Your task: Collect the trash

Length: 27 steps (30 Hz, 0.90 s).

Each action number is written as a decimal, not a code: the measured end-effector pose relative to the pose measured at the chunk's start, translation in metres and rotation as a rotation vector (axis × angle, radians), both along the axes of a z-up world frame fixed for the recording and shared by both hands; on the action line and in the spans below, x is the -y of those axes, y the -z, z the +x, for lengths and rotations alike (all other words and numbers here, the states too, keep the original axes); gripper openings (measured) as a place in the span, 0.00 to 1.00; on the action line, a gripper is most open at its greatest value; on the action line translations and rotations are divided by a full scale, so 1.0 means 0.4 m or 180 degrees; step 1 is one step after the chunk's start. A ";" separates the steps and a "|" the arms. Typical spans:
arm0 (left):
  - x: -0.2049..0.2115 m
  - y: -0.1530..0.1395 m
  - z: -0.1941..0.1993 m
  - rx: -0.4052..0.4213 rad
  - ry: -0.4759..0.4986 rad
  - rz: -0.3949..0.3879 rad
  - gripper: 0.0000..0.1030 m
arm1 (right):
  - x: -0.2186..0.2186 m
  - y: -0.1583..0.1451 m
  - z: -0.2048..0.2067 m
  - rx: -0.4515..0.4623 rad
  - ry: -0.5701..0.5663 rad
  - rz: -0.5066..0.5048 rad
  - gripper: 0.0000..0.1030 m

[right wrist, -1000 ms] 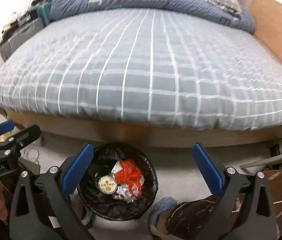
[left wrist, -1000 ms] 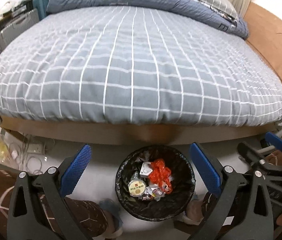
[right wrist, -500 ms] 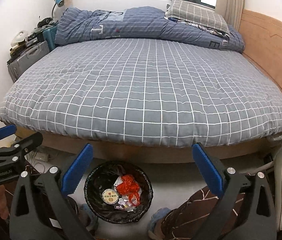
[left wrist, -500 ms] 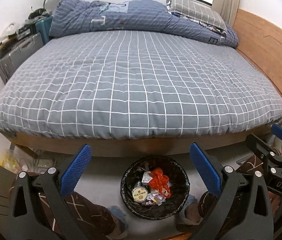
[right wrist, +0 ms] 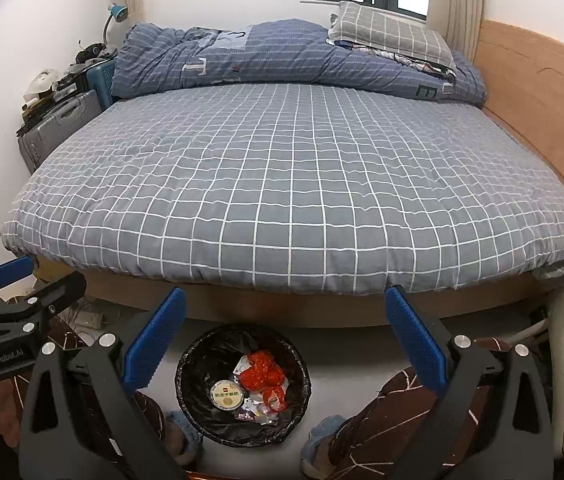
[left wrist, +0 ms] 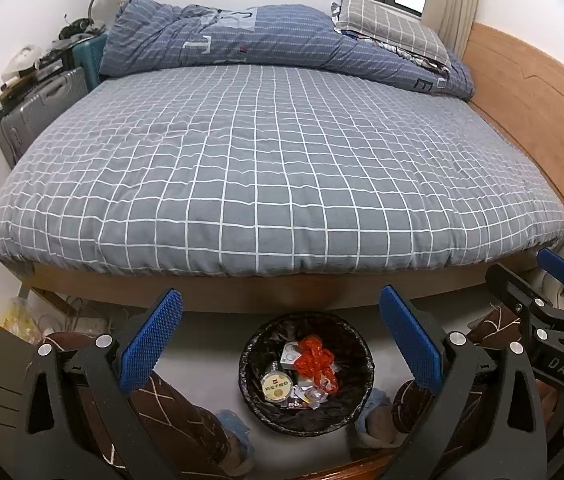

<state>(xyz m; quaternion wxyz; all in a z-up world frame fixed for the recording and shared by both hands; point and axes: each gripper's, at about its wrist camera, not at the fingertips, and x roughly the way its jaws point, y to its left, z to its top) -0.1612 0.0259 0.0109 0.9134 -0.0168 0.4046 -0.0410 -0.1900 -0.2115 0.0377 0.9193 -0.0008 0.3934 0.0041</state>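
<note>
Since both grippers hang empty with fingers spread wide, the left gripper (left wrist: 280,334) and right gripper (right wrist: 285,334) above the floor at the foot of the bed (left wrist: 274,168), the collecting looks done or between items. The trash (left wrist: 301,372) lies in the black-lined bin (left wrist: 258,396) on the floor, just off the bed's near edge, between the person's feet: an orange wrapper (right wrist: 262,374), a round lid (right wrist: 226,394), small packets. No loose litter shows on the bedspread. The next move calls for scanning the room for leftovers, or lifting the bin.
</note>
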 end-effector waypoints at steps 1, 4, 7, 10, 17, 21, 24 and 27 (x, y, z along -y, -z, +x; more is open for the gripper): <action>0.001 0.001 -0.001 -0.0001 0.0004 0.0001 0.94 | 0.003 0.002 0.000 -0.0003 0.0003 0.0002 0.93; 0.003 0.005 -0.002 -0.0007 0.0008 -0.0003 0.94 | 0.008 0.007 0.001 -0.0015 0.0012 0.0001 0.93; 0.005 0.009 0.000 -0.0020 0.0012 -0.0003 0.94 | 0.013 0.012 0.000 -0.0021 0.0029 0.0015 0.93; 0.008 0.014 0.001 -0.0034 0.0018 0.0000 0.94 | 0.017 0.013 -0.001 -0.0022 0.0041 0.0022 0.93; 0.010 0.019 0.000 -0.0044 0.0029 -0.0005 0.94 | 0.018 0.013 0.000 -0.0023 0.0043 0.0020 0.93; 0.010 0.020 0.000 -0.0045 0.0029 -0.0009 0.94 | 0.019 0.014 -0.002 -0.0022 0.0041 0.0019 0.93; 0.008 0.020 0.000 -0.0042 0.0008 -0.0013 0.94 | 0.019 0.014 -0.002 -0.0023 0.0042 0.0020 0.93; 0.006 0.021 0.001 -0.0048 0.0002 -0.0012 0.94 | 0.017 0.013 -0.004 -0.0013 0.0043 -0.0006 0.93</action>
